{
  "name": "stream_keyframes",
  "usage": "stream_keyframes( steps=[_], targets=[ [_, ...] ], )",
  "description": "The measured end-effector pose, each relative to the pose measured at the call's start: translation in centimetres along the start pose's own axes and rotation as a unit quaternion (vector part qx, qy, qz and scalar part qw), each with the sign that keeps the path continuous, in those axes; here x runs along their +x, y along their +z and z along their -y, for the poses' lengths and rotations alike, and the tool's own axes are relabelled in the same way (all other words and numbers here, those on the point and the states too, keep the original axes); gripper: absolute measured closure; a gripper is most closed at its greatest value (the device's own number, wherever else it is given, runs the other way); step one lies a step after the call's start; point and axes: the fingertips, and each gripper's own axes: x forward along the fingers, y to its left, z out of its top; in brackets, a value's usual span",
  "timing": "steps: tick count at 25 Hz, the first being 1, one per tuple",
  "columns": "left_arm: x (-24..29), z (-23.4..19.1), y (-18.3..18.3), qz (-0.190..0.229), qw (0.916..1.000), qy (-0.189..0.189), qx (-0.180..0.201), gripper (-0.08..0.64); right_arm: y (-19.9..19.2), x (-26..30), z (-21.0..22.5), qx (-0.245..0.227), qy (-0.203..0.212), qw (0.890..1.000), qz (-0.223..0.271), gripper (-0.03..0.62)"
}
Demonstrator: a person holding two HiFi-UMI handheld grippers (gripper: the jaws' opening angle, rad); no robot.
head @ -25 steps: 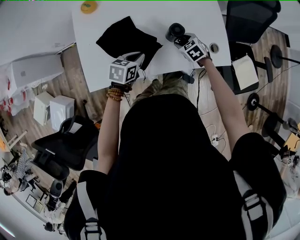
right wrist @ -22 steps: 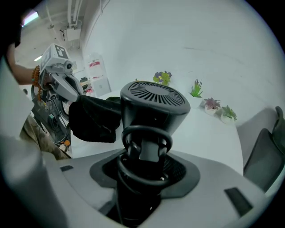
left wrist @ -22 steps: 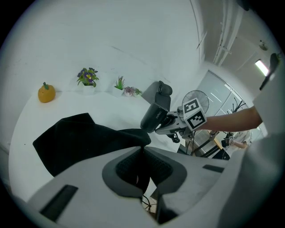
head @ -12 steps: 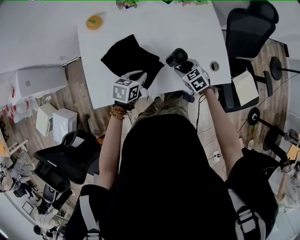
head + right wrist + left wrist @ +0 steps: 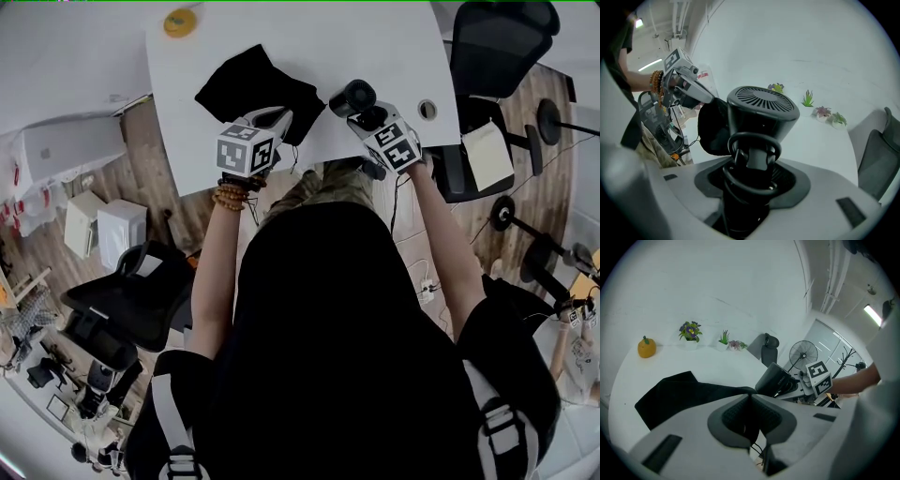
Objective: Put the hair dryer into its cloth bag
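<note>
The black cloth bag (image 5: 251,86) lies crumpled on the white table (image 5: 375,47). My left gripper (image 5: 275,116) is shut on the bag's near edge (image 5: 684,394), and a thin cord hangs below the pads. My right gripper (image 5: 367,114) is shut on the handle of the black hair dryer (image 5: 354,97), just right of the bag. In the right gripper view the dryer's vented head (image 5: 761,110) stands up above the jaws, its cable looped round the handle, with the bag (image 5: 711,126) and my left gripper (image 5: 686,84) behind it. The left gripper view shows the dryer (image 5: 776,378) to the right of the bag.
An orange pumpkin-like ornament (image 5: 178,21) sits at the table's far left, and small potted plants (image 5: 690,331) stand along the far edge. A cable hole (image 5: 427,110) is at the table's right. Office chairs (image 5: 497,42) (image 5: 131,291) stand to either side.
Both grippers have lifted slightly, the bag's edge rising with the left and the dryer with the right. Both grips are unchanged.
</note>
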Motion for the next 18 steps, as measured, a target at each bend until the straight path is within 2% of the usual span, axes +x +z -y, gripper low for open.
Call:
stream_keyframes(
  steps=[9,18],
  targets=[
    [1.0,0.5,1.2,-0.003,0.9999,-0.012,0.003,0.522,0.7,-1.5,0.1,0.0,-0.009,1.0,0.015,0.354],
    [2.2,1.8,1.8,-0.005,0.9996,-0.025,0.01,0.522,0.3,-2.3,-1.5,-0.002,-0.001,1.0,0.025,0.354]
  ],
)
